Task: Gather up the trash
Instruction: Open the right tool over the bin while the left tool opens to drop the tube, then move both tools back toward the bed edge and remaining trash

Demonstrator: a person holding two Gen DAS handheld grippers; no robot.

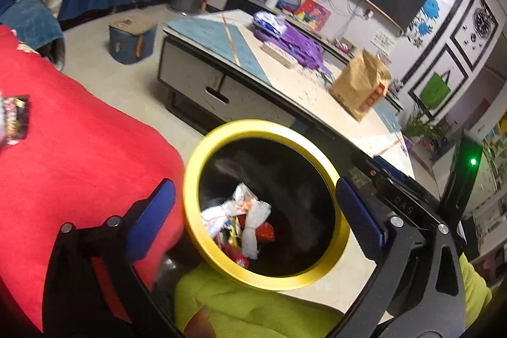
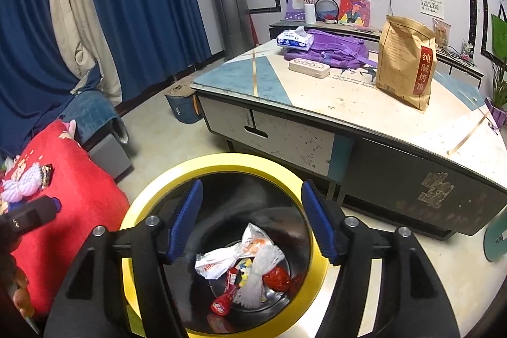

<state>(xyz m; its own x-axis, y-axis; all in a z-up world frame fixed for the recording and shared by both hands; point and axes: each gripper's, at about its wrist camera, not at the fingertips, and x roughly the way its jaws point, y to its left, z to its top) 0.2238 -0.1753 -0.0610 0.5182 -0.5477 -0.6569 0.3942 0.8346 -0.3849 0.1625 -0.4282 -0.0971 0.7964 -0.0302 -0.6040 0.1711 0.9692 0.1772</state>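
A black bin with a yellow rim (image 1: 263, 125) (image 2: 221, 163) stands on the floor between a red-covered seat and a low table. Several wrappers and a white knotted bundle (image 1: 250, 211) (image 2: 250, 255) lie at its bottom. My left gripper (image 1: 253, 201) hangs over the bin mouth, open wide, with nothing between its blue pads (image 1: 152, 211). My right gripper (image 2: 252, 198) is also above the bin, open and empty. On the red cover (image 2: 73, 189) lie a dark snack wrapper (image 1: 14, 119) (image 2: 47, 171) and a pale yarn bundle (image 2: 22, 186).
The low table (image 2: 317, 103) behind the bin carries a brown paper bag (image 2: 407, 62), a purple backpack (image 2: 332, 49), a tissue pack (image 2: 294, 38) and a flat case (image 2: 309, 67). A blue stool (image 2: 183, 103) sits on the floor. Lime-green fabric (image 1: 253, 306) lies under my left gripper.
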